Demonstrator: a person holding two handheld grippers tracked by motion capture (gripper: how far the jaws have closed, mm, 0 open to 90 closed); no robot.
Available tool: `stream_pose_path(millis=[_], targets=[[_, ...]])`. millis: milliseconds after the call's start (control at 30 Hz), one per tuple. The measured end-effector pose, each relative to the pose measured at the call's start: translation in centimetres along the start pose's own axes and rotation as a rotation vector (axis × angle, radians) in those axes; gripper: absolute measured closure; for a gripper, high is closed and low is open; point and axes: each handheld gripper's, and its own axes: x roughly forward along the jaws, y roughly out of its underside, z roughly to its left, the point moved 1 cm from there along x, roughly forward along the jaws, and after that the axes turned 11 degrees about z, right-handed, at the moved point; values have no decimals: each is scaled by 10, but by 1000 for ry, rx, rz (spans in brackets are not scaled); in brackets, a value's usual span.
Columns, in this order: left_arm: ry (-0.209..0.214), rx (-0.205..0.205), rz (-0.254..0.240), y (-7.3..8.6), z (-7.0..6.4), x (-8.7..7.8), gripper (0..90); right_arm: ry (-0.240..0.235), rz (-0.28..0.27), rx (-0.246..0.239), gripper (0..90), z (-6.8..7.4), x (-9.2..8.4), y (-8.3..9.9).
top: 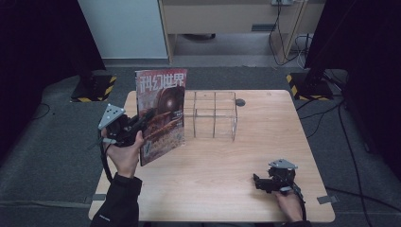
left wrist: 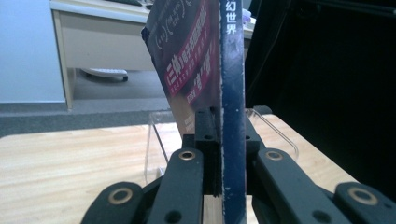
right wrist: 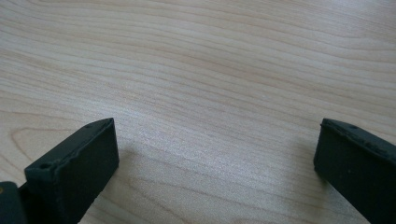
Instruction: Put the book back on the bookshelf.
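My left gripper [top: 142, 120] has its jaws clamped on a magazine [top: 161, 113], biting it along the spine edge, and I have it standing upright above the left part of the wooden table [top: 227, 189], its lower corner near the tabletop, though I cannot tell whether it touches. From the high view the front cover faces me: a red masthead with four large Chinese characters, 科幻世界, over a dark round figure and orange-brown artwork; smaller print lower on the cover is too fine for me to read. In the left gripper view the dark blue spine [left wrist: 232, 93] runs straight up between the two black jaws, and at its top I can read 幻世界 in white. The other cover, left of the spine in that view, carries a magenta band with white characters, of which I can make out 三体; the rest is blurred. Just beside the magazine, on its right in the high view, stands a clear acrylic organizer [top: 213, 116] divided into compartments, resting on the table. My right gripper [top: 257, 182] sits low near the table's front right edge, well apart from the magazine, its jaws spread wide over bare wood with nothing between them.
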Motion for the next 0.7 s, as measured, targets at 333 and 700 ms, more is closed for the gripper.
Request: stream_pose_path(millis=[333, 700], targets=[[-32, -23, -32, -21, 9, 23, 839, -3, 1, -5, 3, -1, 0, 0], [-78, -30, -48, -32, 15, 51, 839, -1, -1, -10, 3, -1, 0, 0]])
